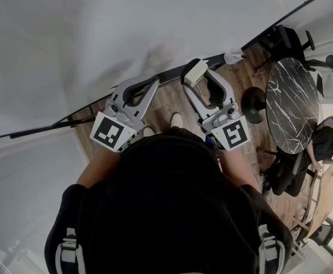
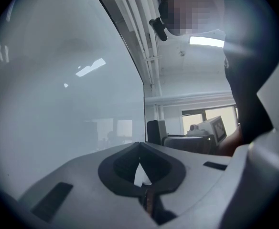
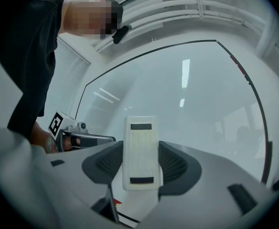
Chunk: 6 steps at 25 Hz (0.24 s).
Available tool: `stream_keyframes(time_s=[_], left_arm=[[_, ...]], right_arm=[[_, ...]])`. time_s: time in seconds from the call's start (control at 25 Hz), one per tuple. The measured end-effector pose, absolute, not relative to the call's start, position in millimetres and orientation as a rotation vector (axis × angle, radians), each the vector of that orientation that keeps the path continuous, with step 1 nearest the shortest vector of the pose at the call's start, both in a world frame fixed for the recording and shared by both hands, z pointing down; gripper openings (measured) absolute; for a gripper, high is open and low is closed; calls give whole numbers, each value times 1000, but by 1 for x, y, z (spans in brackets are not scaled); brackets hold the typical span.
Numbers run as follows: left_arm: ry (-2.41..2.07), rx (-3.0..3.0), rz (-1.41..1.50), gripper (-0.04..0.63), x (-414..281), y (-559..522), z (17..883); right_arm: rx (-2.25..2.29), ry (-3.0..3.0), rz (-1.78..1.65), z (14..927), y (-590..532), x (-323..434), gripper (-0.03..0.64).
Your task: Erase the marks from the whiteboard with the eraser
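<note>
We see the eraser (image 3: 140,151) clamped in the right gripper (image 1: 199,76) near the lower edge of the whiteboard (image 1: 69,39), which looks nearly clean bar 1 faint smudge (image 1: 155,55), so we judge little remains, while the left gripper (image 1: 149,87), jaws together, carries nothing.

The whiteboard (image 1: 98,33) runs off the head view's top and left edges. A faint smudge (image 1: 155,55) on it is too pale to make out.
</note>
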<state>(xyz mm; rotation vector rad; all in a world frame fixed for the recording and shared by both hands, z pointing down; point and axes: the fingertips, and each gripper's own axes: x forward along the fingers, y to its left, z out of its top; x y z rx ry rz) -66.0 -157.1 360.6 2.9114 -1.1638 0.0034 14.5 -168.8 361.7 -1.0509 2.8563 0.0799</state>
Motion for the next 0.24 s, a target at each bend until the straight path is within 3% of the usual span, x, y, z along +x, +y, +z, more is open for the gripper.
stream_keyframes(time_s=[0.24], left_arm=[[-1166,2914,3,5,-67,-158,360]], right_arm=[[-1016,2816,62,351,-168,10,230]])
